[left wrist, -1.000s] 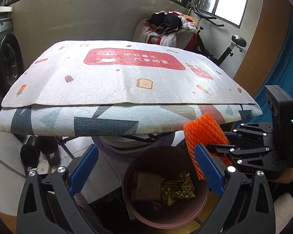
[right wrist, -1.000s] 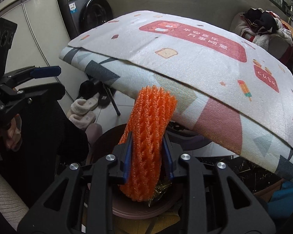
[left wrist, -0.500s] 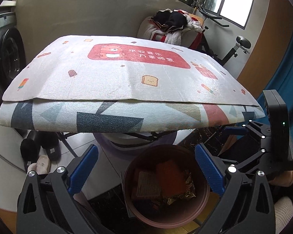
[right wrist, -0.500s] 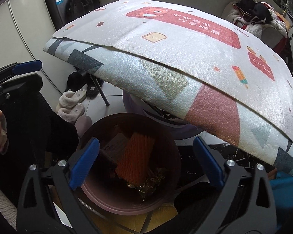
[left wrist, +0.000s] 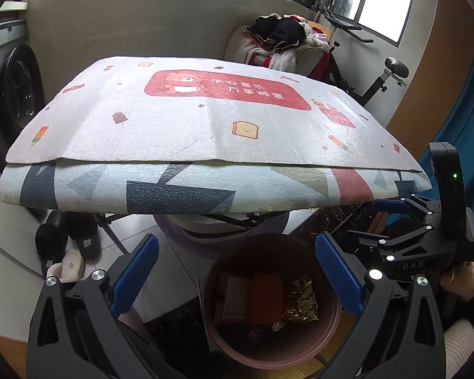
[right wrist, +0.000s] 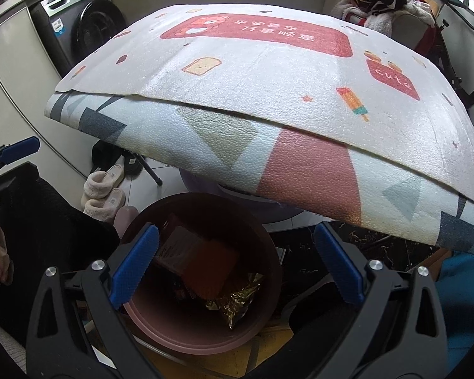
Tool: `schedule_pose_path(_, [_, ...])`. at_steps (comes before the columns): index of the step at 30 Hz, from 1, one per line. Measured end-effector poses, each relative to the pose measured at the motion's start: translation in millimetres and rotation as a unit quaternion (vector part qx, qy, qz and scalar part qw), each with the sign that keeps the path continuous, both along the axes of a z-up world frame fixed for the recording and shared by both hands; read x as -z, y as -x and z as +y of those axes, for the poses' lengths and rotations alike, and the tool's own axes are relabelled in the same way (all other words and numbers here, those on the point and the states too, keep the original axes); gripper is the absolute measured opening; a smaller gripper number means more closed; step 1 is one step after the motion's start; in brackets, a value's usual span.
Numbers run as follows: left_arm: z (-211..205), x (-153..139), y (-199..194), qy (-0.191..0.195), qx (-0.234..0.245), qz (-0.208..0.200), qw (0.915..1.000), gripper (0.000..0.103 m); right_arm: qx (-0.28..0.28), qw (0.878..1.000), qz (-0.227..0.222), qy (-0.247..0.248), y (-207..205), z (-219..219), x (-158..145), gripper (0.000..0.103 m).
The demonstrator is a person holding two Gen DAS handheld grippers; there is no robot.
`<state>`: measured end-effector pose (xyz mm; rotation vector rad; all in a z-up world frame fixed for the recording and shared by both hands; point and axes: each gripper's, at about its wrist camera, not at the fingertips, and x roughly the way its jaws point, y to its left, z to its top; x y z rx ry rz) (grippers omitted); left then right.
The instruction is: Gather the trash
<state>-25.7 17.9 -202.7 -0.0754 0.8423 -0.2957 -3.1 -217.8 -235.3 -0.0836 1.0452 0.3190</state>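
While both cameras looked down past the front edge of the bench (left wrist: 205,145), the pink trash bin (left wrist: 327,325) sat on the floor in the lower middle of each frame, right under that edge. Left gripper (left wrist: 237,278) had its blue-padded fingers (left wrist: 136,274) spread wide with nothing between them, hovering above the bin. Same deal with the right gripper (right wrist: 237,268): fingers (right wrist: 338,268) wide apart, empty, over the bin's mouth.

Inside the bin lay the orange foam net (right wrist: 211,267), flat near the middle, next to a brownish box (right wrist: 180,246) and touching a crinkled gold wrapper (right wrist: 233,303) toward the lower right. In the left view the net (left wrist: 265,297) showed up between the box (left wrist: 230,300) and the wrapper (left wrist: 297,303).

Bench was covered by a cartoon-print foam mat (right wrist: 268,63) over a second geometric one. Washing machine (right wrist: 79,31) was at the upper left of the right view, fuzzy slippers (right wrist: 104,195) on the floor at left, and a pile of clothes (left wrist: 278,41) in the upper right of the left view.
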Motion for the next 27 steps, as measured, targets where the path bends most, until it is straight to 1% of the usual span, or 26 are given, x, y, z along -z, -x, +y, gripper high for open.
schedule_pose_path(7, [0.0,-0.8,-0.5,-0.005,-0.004,-0.002,1.0,0.097,0.011,1.0,-0.003,-0.003,-1.2,-3.9,-2.9,0.097])
schedule_pose_path(9, [0.6,-4.8,-1.6,-0.009,-0.007,-0.008,0.9999,0.097,0.012,1.0,-0.017,-0.002,-1.5,-5.4,-10.9,0.097])
schedule_pose_path(12, [3.1,-20.4,-4.8,-0.01,-0.013,-0.032,0.9994,0.097,0.02,0.999,-0.049,-0.003,-5.7,-10.8,-34.0,0.097])
schedule_pose_path(15, [3.2,-47.6,-11.2,-0.022,-0.022,-0.065,0.9974,0.097,0.03,0.995,-0.097,-0.002,-10.1,-17.9,-68.8,0.097])
schedule_pose_path(20, [6.1,-108.1,-18.5,-0.01,-0.033,-0.136,0.9901,0.097,0.043,0.985,-0.166,-0.016,-15.4,-28.4,-132.0,0.097])
schedule_pose_path(23, [2.2,-141.0,-18.5,-0.007,-0.023,-0.168,0.9855,0.097,0.046,0.979,-0.199,-0.024,-14.8,-33.5,-165.1,0.097])
schedule_pose_path(27, [-6.8,-174.9,-17.3,-0.04,-0.025,-0.198,0.979,0.097,0.048,0.971,-0.232,-0.025,-8.3,-37.0,-199.1,0.097])
